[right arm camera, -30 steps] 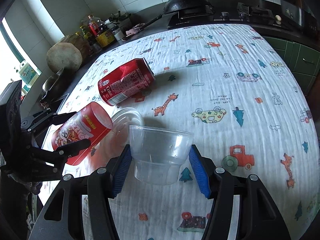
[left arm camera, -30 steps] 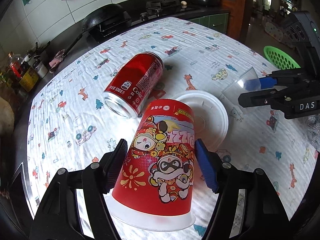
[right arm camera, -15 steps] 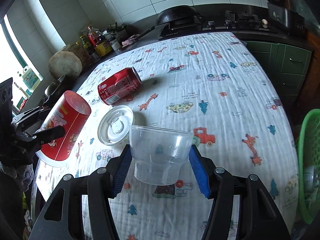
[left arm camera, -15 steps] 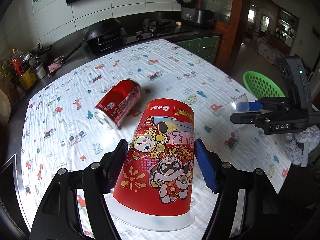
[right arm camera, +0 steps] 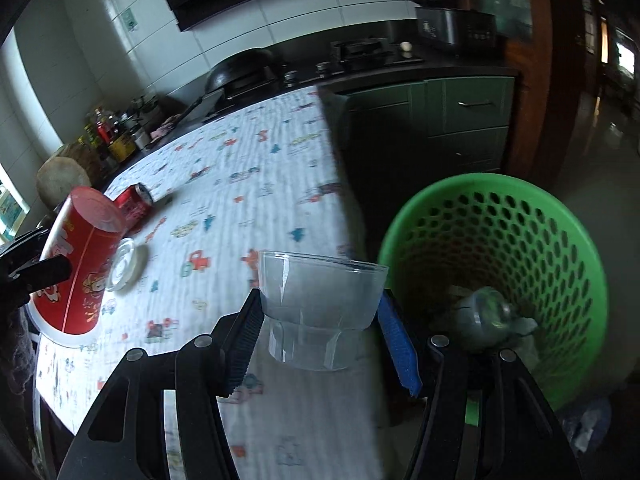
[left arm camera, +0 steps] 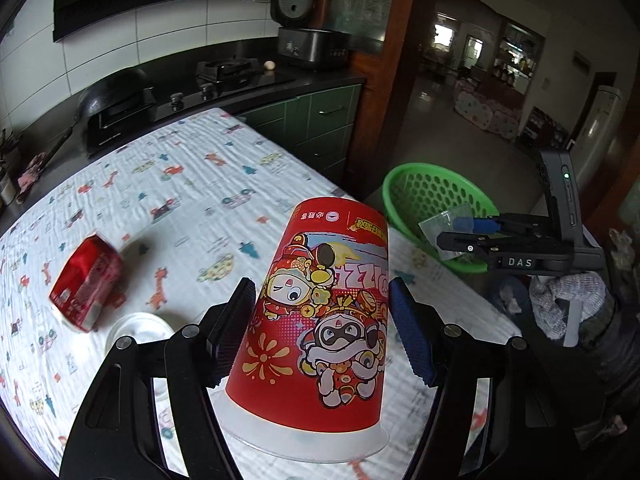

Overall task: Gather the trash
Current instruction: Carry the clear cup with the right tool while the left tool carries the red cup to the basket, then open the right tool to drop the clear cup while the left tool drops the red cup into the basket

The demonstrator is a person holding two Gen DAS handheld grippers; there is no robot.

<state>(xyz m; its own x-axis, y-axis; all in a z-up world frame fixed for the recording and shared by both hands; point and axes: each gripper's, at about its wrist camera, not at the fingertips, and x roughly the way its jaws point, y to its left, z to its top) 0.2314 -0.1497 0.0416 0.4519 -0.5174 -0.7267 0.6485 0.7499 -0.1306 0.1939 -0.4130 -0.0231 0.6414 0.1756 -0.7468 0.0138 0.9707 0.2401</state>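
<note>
My left gripper (left arm camera: pixel 322 328) is shut on a red paper cup (left arm camera: pixel 324 320) with cartoon figures, held bottom-away above the table's near edge. My right gripper (right arm camera: pixel 320 324) is shut on a clear plastic cup (right arm camera: pixel 320 300), carried off the table's edge beside the green basket (right arm camera: pixel 520 208). In the left wrist view the right gripper (left arm camera: pixel 460 236) with the clear cup (left arm camera: pixel 444 224) hangs over the green basket (left arm camera: pixel 404 188). A red Coke can (left arm camera: pixel 86 284) lies on its side on the patterned tablecloth (left arm camera: pixel 192 184), with a white lid (left arm camera: pixel 136 330) next to it.
The green basket stands on the floor by the table's corner and holds a crumpled clear bottle (right arm camera: pixel 484 312). Dark green cabinets (right arm camera: pixel 460 120) and a stove counter (left arm camera: pixel 224 76) lie behind the table. Bottles and jars (right arm camera: pixel 112 136) crowd the far left counter.
Both grippers have swung right, away from the can and lid, each carrying its cup. The right gripper has left the table and now hangs by the green basket.
</note>
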